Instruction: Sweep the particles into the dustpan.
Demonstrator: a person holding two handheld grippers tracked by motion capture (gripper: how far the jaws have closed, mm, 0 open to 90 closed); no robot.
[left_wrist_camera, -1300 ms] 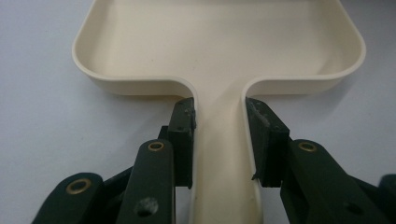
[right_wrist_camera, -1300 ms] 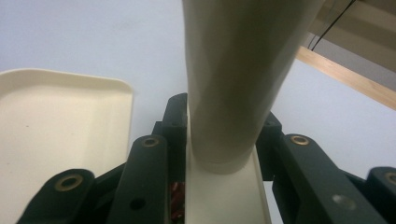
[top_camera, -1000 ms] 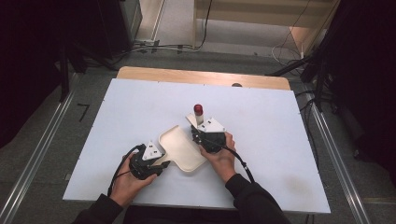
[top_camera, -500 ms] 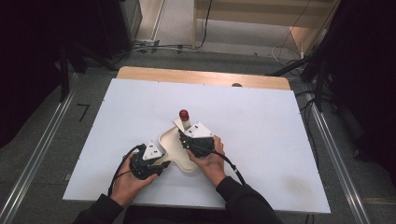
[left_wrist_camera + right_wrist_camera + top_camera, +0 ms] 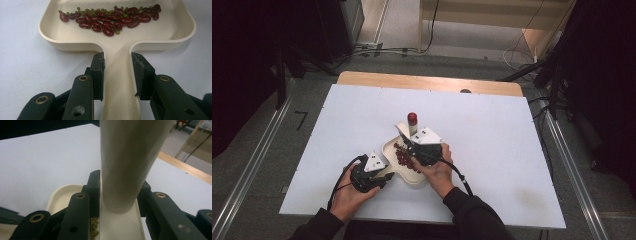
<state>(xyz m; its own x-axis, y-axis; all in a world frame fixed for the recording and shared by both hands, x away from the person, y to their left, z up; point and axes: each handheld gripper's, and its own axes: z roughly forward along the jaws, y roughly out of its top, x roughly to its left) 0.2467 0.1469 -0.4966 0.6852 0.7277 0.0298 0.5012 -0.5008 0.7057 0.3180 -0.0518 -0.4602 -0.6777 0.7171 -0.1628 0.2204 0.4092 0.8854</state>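
The cream tray (image 5: 412, 172) lies on the white worktop (image 5: 492, 135) a little toward six o'clock of its middle, its handle pointing toward seven o'clock. The left hand-held gripper (image 5: 384, 179) pinches that handle (image 5: 117, 82), one black jaw pressed to each side. Red beans (image 5: 110, 20) mixed with small green ones lie in a band along the tray's far wall. The right hand-held gripper (image 5: 408, 145) hovers over the tray's twelve o'clock edge, clamped on the grip of a cream scoop (image 5: 125, 165), which rises steeply in front of its camera. Just beyond, at twelve o'clock, stands a small red-topped piece (image 5: 412, 120), perhaps a bottle; the high view is too coarse to tell.
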